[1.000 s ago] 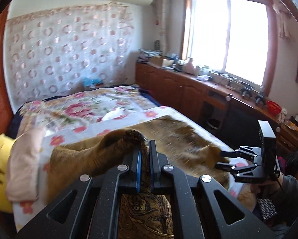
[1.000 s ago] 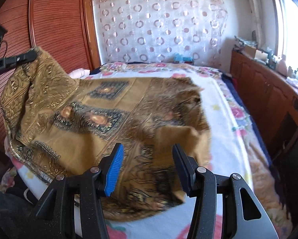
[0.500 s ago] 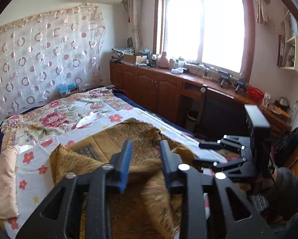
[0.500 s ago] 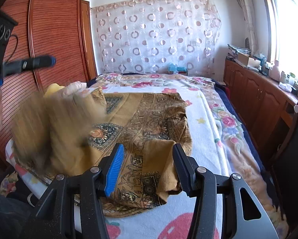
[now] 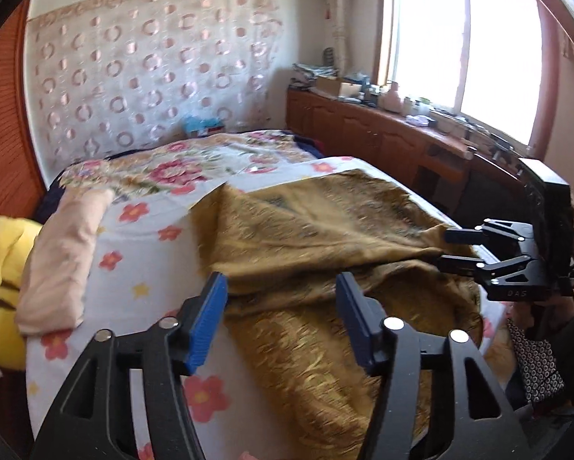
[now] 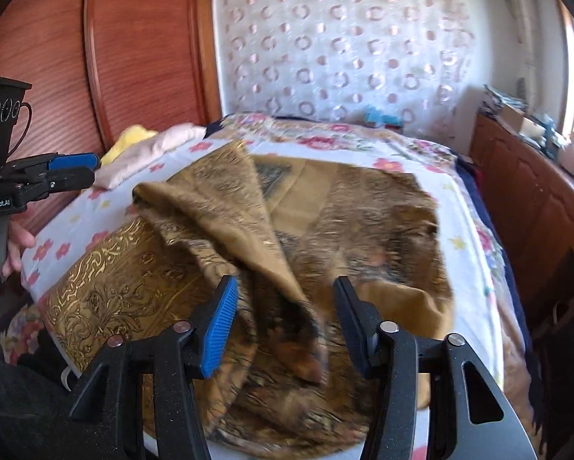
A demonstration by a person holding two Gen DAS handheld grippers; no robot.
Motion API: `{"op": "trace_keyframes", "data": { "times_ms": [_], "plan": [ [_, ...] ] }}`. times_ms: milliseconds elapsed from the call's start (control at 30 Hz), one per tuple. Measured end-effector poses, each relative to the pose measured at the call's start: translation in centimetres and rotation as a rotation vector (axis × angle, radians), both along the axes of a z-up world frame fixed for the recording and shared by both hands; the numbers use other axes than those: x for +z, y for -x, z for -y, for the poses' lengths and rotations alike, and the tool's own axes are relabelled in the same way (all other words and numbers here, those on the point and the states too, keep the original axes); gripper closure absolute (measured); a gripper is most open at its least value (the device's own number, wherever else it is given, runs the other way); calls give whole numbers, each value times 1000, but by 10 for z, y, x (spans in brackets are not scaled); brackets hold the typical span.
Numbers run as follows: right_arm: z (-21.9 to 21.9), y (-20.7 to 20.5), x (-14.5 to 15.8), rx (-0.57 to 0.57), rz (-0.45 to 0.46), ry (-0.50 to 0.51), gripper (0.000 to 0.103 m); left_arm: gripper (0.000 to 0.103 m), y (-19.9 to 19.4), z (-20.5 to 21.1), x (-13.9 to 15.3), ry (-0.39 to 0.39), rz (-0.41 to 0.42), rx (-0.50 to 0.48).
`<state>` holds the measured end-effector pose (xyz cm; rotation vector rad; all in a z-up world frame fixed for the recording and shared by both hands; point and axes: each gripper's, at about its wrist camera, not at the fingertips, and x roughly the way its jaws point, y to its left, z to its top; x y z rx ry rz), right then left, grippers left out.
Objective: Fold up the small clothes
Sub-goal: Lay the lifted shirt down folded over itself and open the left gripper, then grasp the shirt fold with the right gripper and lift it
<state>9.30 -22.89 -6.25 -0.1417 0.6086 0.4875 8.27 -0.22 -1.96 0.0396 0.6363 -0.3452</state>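
Cloth: golden-brown patterned fabric garment [image 6: 325,230] lies on the floral bed sheet [image 5: 145,268], one flap doubled over the middle so the halves meet.
Left gripper [image 5: 281,320]: we see it released, jaws just opened, nothing pinched, cloth lying beneath.
Right gripper [image 6: 285,326]: also open, jaws widening, hovering over the raised fold; we judge it ready to smooth or regrasp.
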Motion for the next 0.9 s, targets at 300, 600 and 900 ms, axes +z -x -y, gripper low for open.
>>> {"op": "trace_keyframes", "data": {
  "times_ms": [300,600,900],
  "plan": [
    [-37,-29,-10,86,-36,106,39,25,2,-30,-20,53,-34,76],
    [-49,-40,-15,96,-69,160,39,25,4,-31,-28,67,-44,67],
    [-43,-42,-13,85,-42,123,93,25,3,-24,-31,65,-47,60]
  ]
}}
